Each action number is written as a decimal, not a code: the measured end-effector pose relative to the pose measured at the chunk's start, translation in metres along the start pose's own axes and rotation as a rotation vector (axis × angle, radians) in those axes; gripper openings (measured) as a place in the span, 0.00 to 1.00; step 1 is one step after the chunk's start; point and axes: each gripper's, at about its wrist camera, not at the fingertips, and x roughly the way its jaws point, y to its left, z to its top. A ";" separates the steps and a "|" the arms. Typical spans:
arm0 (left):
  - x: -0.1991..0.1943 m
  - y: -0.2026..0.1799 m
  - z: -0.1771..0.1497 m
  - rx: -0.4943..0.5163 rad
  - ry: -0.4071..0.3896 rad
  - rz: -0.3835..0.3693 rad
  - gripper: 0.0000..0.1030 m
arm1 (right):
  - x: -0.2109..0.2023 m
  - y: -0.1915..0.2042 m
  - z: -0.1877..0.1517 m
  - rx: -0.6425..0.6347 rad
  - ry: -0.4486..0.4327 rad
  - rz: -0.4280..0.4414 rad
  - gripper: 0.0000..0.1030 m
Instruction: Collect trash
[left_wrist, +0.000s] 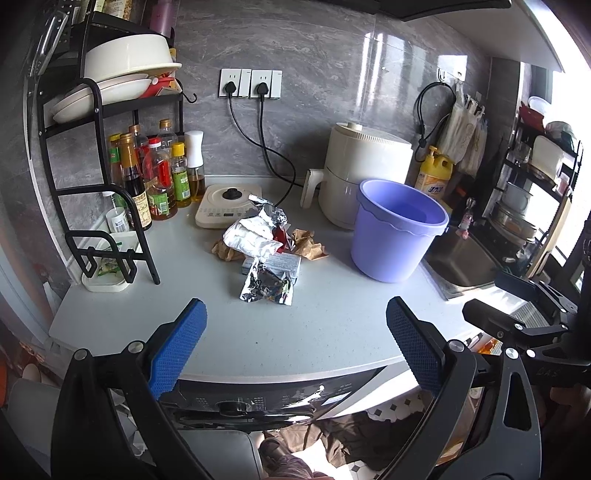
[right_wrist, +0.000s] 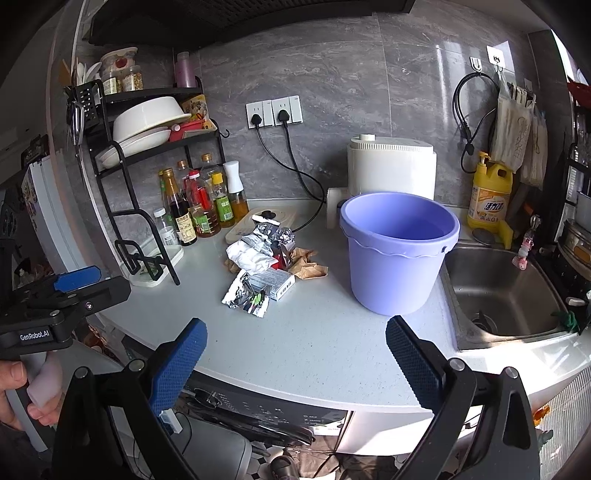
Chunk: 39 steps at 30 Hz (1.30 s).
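Left gripper (left_wrist: 295, 347) gaping (empty) | trash pile (left_wrist: 264, 251) ahead, apart

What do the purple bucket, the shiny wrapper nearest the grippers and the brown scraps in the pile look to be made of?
Purple bucket: likely moulded plastic, smooth and matte, with a scalloped band under the rim. Shiny wrapper: metallised foil or film, silvery with sharp, mirror-like creases. Brown scraps: probably kraft paper, dull and softly crumpled.

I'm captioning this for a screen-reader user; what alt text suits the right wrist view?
The open right gripper hovers at the edge of a pale grey countertop, facing a pile of crumpled foil and paper trash beside an empty lilac plastic bucket, with a steel sink to the right.
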 end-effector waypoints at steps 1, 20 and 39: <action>-0.001 0.000 0.000 -0.002 0.000 0.001 0.94 | 0.000 0.000 0.000 0.001 0.000 0.000 0.92; 0.013 0.003 0.006 -0.006 0.027 -0.030 0.94 | 0.020 -0.004 0.014 0.011 0.008 -0.009 0.92; 0.133 0.048 0.025 -0.103 0.142 -0.052 0.65 | 0.129 -0.011 0.039 -0.043 0.129 0.064 0.84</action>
